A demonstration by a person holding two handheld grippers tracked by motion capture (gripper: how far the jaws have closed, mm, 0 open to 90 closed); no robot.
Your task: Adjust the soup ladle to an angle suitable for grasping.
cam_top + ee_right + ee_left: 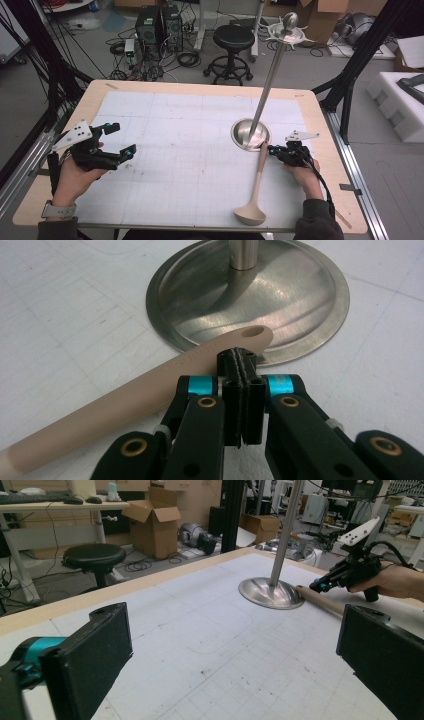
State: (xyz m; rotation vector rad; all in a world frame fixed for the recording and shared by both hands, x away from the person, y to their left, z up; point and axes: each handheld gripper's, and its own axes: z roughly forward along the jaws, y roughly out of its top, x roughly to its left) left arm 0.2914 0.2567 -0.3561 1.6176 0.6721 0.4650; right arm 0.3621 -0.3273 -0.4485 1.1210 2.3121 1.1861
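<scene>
— So, the right gripper [239, 390]: how do its jaws stand?

— Pressed together, pad against pad, nothing between them. In the right gripper view the closed tips sit at the centre, just at the holed end of the beige ladle [125, 400] handle. Whether they actually touch it I cannot tell. That handle end lies against the rim of the steel stand base [295, 295].

— And the hand behind it?

— In the high view the right gripper [272, 149] is at the right of centre, pointing left toward the base, held by the right hand [305, 175], whose forearm comes in from the lower right edge.

— The left one?

— Spread wide. In the left gripper view its two black jaws rise at the lower left and lower right corners with bare gridded mat [200, 645] between them. They hold nothing.

— Its pose?

— In the high view the left gripper [122, 140] is at the left, aimed rightward, held by the left hand [80, 172] above the mat's left edge.

— Where does the ladle lie?

— In the high view the ladle [256, 185] lies flat on the mat, bowl near the lower centre, handle running up to the stand base [250, 134], from which a steel pole [270, 75] rises.
</scene>
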